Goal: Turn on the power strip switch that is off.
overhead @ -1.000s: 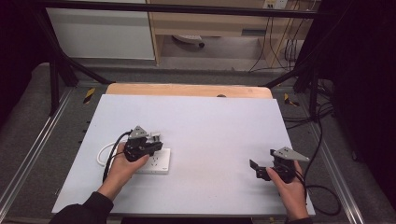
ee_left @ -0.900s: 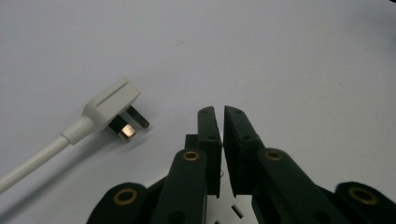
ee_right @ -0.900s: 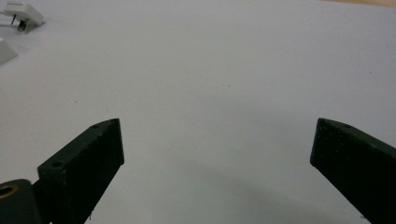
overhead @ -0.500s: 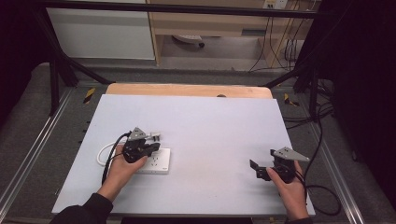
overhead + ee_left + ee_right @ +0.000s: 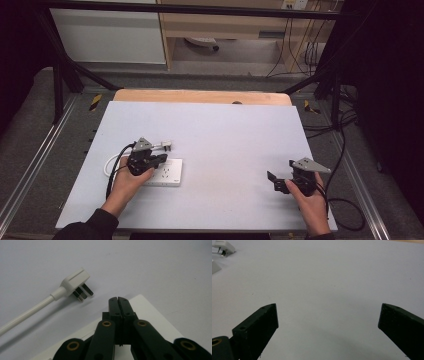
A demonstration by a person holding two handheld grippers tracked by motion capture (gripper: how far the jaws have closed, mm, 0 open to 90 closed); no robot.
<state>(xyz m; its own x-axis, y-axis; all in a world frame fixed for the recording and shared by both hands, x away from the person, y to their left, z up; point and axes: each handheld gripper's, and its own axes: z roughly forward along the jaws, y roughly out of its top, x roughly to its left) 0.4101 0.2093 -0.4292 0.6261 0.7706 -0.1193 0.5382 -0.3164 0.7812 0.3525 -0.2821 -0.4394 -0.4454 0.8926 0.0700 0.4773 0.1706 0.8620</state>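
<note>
A white power strip (image 5: 167,173) lies flat at the table's left. My left gripper (image 5: 161,159) hovers over its left end, jaws shut with nothing between them (image 5: 118,300). A white plug (image 5: 75,283) on a white cable (image 5: 27,312) lies loose on the table just beyond the strip, prongs pointing right; the same plug (image 5: 164,145) sits beyond the gripper in the high view. My right gripper (image 5: 272,180) rests near the table's front right, jaws wide open (image 5: 327,315) over bare table.
The white tabletop (image 5: 225,135) sits on a wooden board (image 5: 200,96) inside a black frame. A black cable (image 5: 345,205) trails off the right edge. The strip's white cord (image 5: 108,165) loops at the left.
The left gripper has shifted slightly toward the near side and left over the strip. The plug now lies clear of it on the table. The right gripper has stayed put.
</note>
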